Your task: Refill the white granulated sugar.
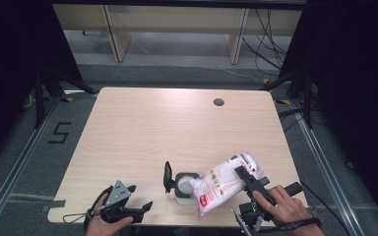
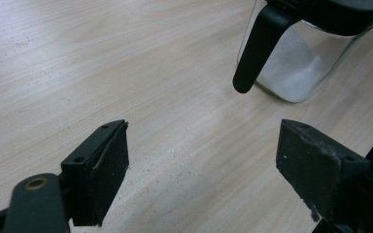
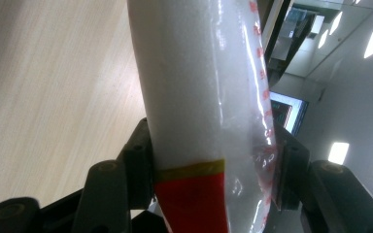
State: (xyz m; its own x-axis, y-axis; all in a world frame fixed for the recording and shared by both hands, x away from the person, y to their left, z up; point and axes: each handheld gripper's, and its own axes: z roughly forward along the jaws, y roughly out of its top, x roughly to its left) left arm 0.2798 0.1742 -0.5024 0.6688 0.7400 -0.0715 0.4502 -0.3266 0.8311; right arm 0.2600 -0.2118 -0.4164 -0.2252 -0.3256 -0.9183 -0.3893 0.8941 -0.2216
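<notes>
Right gripper (image 1: 240, 173): held in the person's right hand (image 1: 286, 206) at the near right edge of the table; its jaws are clamped on the sides of a plastic bag, as the right gripper view shows, with a pad pressed to each flank.
Plastic bag (image 1: 224, 181): clear, filled with white granules, red and yellow print at one end; it is lifted off the table and tilted, its lower corner over the open mouth of the container.
Container (image 1: 185, 187): clear-walled with a black rim and a black handle (image 2: 256, 48), standing upright near the front edge of the table, between the two grippers; its black lid (image 1: 167, 176) stands flipped up on the left side.
Left gripper (image 1: 140, 200): in the left hand (image 1: 103, 221) at the near left, jaws spread wide with nothing between them, pointing toward the container and apart from it.
Table (image 1: 167, 123): pale wood, a round cable hole (image 1: 219, 102) near its far edge.
</notes>
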